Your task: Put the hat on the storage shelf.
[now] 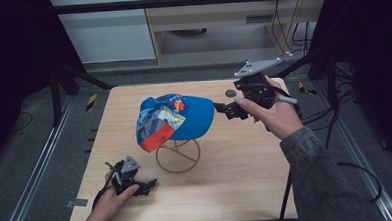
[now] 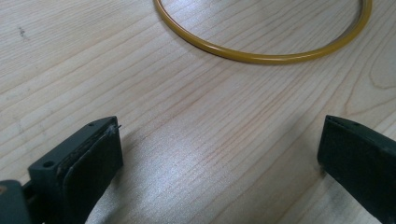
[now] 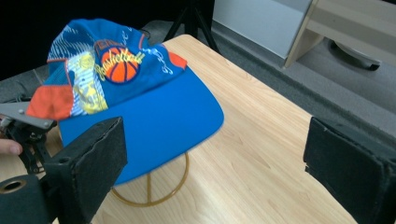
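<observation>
At table centre the cap point(image 1: 177, 119) sits on its wire stand point(image 1: 178, 156); right gripper point(image 1: 223, 109), jaws wide open, should close squarely on the brim point(image 3: 163, 121), while left gripper point(image 1: 148, 185) rests open.

Left claw point(image 1: 149, 184) low, jaws wide apart; right claw point(image 1: 219, 107) raised, jaws wide apart.

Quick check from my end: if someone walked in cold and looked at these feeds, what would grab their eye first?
The bright blue cap with a basketball patch, perched on a yellow wire stand mid-table. Next, the right claw, open and held at the cap's brim. The left claw lies low at the table's near-left corner, open with nothing between its jaws.
</observation>
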